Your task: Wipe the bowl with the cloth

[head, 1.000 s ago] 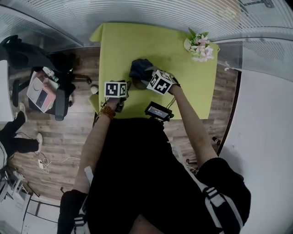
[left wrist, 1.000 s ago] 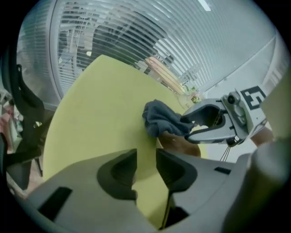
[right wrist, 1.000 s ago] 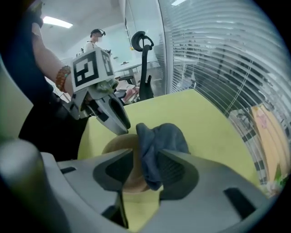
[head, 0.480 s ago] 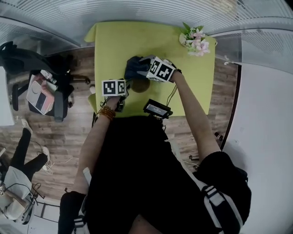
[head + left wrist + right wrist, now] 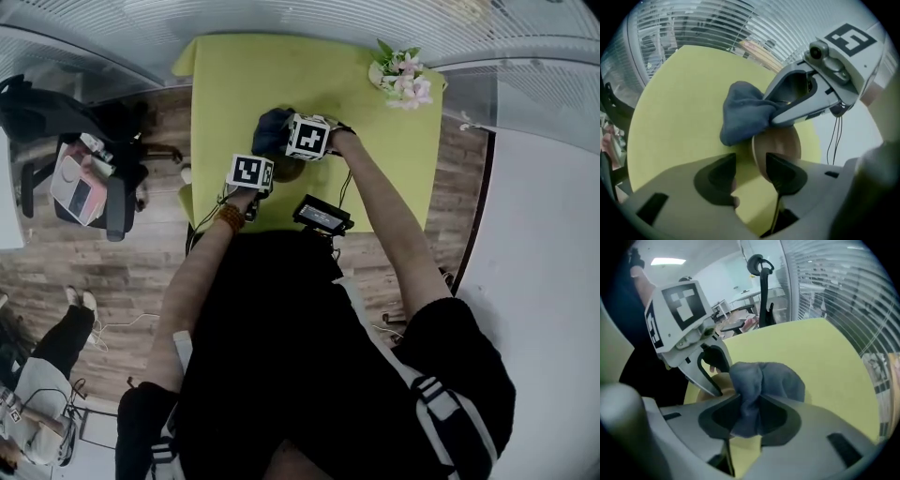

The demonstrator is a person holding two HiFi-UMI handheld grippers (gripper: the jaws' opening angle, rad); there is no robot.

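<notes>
Right gripper (image 5: 750,416) pinches the blue cloth (image 5: 764,380), jaws just closing tighter. The cloth is bunched over the wooden bowl (image 5: 780,145). Left gripper (image 5: 751,171) jaws stand apart, just closing a little, at the bowl's rim, no grip.

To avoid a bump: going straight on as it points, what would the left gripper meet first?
Probably the round brown wooden bowl; the left gripper has the bowl's rim between open jaws that were just closing.
</notes>
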